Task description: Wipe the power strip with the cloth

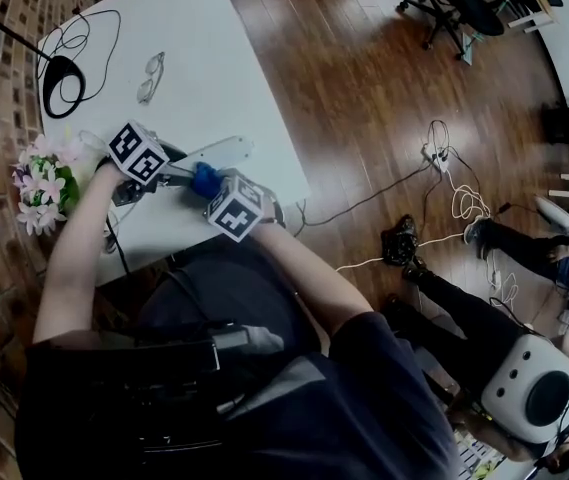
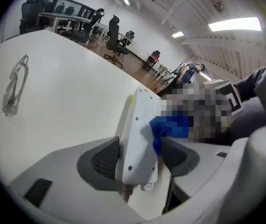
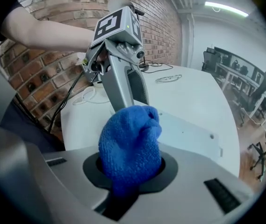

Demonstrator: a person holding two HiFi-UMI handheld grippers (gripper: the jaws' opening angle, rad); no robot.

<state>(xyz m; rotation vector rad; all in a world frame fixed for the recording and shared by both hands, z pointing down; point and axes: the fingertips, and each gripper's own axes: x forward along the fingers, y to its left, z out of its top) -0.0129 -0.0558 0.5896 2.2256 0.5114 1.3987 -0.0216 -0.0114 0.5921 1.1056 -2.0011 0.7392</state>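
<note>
Wiping seems barely begun: the right gripper's fingers clamp the cloth at the power strip, while the left gripper's wide fingers straddle its end.

1. The strip was white, long and flat. It lay on the table left of centre in the head view, slanting up to the right. In the left gripper view, a plain face with small screw holes showed.
2. The cloth was blue and bunched into a wad. It was pinched in the right gripper and touched the strip's side near one end.
</note>
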